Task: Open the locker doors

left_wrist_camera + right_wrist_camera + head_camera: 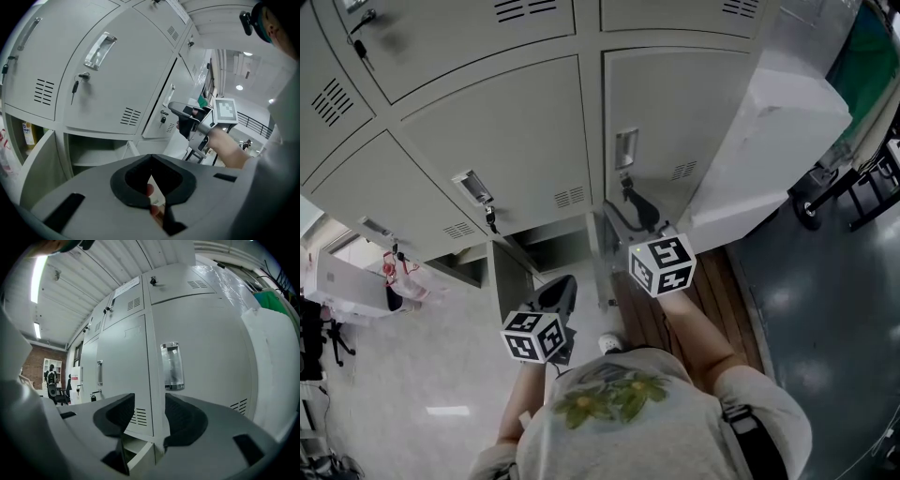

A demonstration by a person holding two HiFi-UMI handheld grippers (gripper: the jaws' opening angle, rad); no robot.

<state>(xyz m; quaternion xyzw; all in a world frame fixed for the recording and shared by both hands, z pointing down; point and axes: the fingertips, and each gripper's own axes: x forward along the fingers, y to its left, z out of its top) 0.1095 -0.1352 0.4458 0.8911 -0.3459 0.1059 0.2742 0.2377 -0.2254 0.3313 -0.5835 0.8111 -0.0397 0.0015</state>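
Locker door [211,348] faces right tool [150,399]; jaws wide apart, empty.

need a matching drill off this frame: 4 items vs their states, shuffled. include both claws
Items
1. left claw
2. right claw
3. bottom locker
4. key

States
A. hangs from a lock on a closed door
B. jaws apart, nothing between them
C. open, inside showing
D. jaws together

Pairs: 1-D, 2-B, 3-C, 4-A
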